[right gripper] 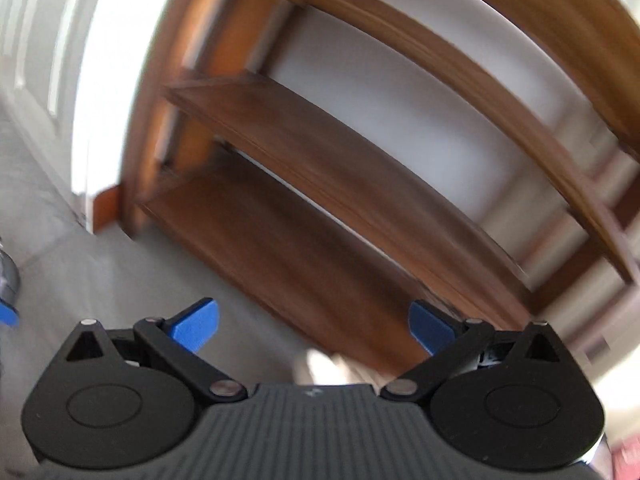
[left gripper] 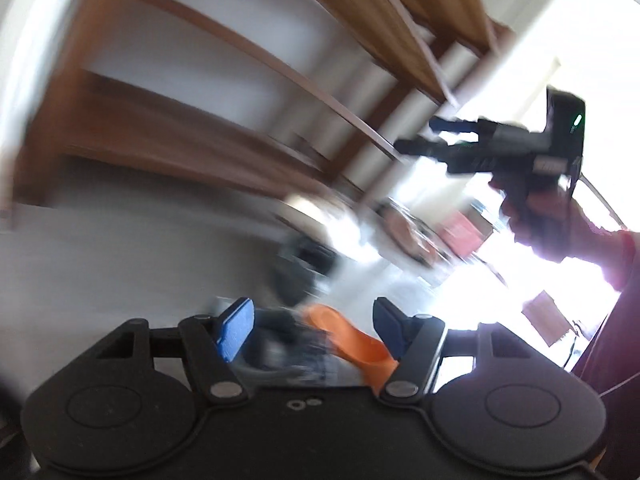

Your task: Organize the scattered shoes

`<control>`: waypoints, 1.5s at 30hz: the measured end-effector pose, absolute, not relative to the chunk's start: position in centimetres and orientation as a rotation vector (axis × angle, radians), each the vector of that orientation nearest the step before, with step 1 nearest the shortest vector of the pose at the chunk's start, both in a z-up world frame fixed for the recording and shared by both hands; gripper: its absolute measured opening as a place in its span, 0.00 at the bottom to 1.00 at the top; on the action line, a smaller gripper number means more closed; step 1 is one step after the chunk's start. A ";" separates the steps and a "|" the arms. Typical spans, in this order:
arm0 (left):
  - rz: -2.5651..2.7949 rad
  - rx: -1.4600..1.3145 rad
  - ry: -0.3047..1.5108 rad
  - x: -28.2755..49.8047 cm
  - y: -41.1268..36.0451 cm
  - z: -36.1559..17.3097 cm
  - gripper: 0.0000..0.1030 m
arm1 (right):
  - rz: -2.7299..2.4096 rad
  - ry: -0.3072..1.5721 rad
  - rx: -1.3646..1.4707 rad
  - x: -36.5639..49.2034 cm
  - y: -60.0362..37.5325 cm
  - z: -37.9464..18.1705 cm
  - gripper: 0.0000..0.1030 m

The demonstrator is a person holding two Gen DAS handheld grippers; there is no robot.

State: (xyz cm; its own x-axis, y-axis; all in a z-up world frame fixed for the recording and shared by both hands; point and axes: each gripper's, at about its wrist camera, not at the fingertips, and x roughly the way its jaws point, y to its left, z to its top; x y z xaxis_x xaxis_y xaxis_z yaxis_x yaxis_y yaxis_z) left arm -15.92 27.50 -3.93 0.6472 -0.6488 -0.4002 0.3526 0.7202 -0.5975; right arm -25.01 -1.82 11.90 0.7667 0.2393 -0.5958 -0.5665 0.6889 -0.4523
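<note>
Orange shoe point(left gripper: 352, 340), blurred: lies on pale floor point(left gripper: 120, 264) between left gripper point(left gripper: 312, 328) pads, nearer the 3 o'clock pad; long axis runs approx 10 to 4 o'clock in left wrist view; toe/heel can't tell. Pads stand apart, not pressing it. Dark blurred item, poss. another shoe point(left gripper: 304, 264), just beyond at 12 o'clock. Wooden shelf rack point(left gripper: 192, 132) at 10–12 o'clock, boards bare where visible. Right gripper point(left gripper: 416, 136) held by hand point(left gripper: 536, 216) at 2 o'clock, fingers apart, nothing gripped. Right wrist view: right gripper point(right gripper: 314, 326) jaws wide, nothing between; rack point(right gripper: 320, 184) fills 12 o'clock, floor point(right gripper: 60, 264) at 9. Clutter point(left gripper: 460, 232) at 3 o'clock, too blurred to ID.
</note>
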 end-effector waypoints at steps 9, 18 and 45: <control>-0.841 -0.375 0.759 -12.8 18.6 -9.0 0.61 | 0.235 0.708 -0.524 -28.4 -10.4 10.7 1.00; -0.955 0.008 0.779 -12.5 8.0 -10.6 0.49 | 0.203 0.790 -0.378 -31.3 -19.3 5.3 0.98; -1.182 -0.147 0.931 -10.8 4.8 -10.2 0.00 | 0.300 0.685 -0.413 -37.0 -24.6 7.7 0.99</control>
